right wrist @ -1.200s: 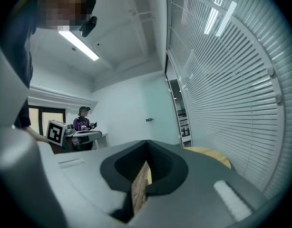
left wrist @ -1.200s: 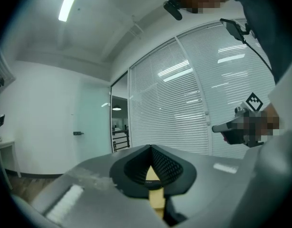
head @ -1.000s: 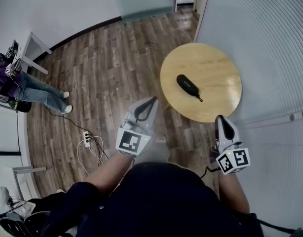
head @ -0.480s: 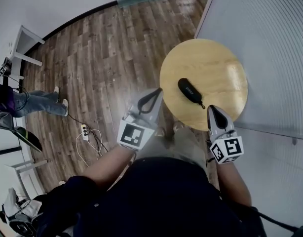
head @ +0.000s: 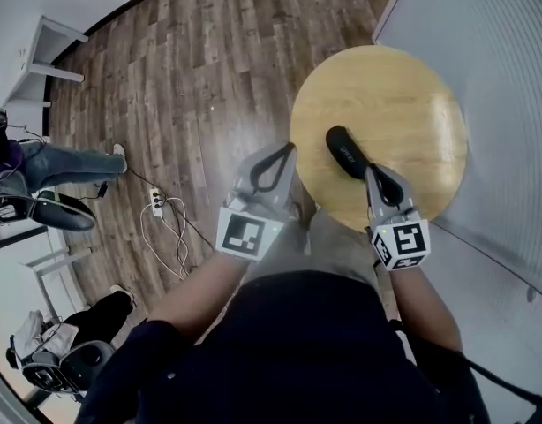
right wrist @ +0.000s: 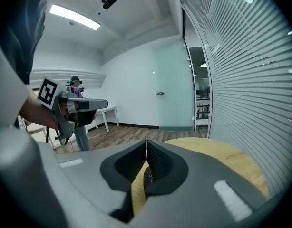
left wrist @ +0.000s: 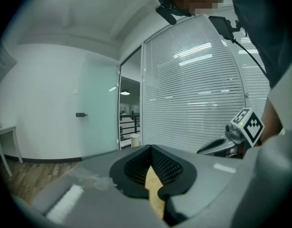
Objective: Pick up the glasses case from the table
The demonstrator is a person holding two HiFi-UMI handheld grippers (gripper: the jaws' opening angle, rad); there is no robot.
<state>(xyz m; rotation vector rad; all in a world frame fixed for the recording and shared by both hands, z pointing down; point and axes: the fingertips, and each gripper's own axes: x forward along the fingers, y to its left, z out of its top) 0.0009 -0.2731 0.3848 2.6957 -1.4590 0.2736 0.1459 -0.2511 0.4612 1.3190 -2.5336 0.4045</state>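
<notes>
The black glasses case [head: 346,151] lies slantwise on the round wooden table [head: 412,87], near its front-left part. My right gripper [head: 371,170] is shut and empty, its tips over the table just short of the case's near end. In the right gripper view the jaws [right wrist: 146,145] meet above the tabletop [right wrist: 222,156]. My left gripper [head: 287,148] is shut with nothing in it and hangs beside the table's left rim, left of the case. Its closed tips [left wrist: 150,150] show in the left gripper view, with the right gripper [left wrist: 227,141] off to the side.
A glass wall with blinds [head: 509,78] runs close behind and right of the table. On the wooden floor lie a power strip and cables [head: 158,208]. A person's legs [head: 50,162] and white desk legs [head: 50,38] are at the far left.
Both grippers have advanced and sunk toward the table. The right one went from short of the rim to over it, close to the case. The table now sits nearer in the head view.
</notes>
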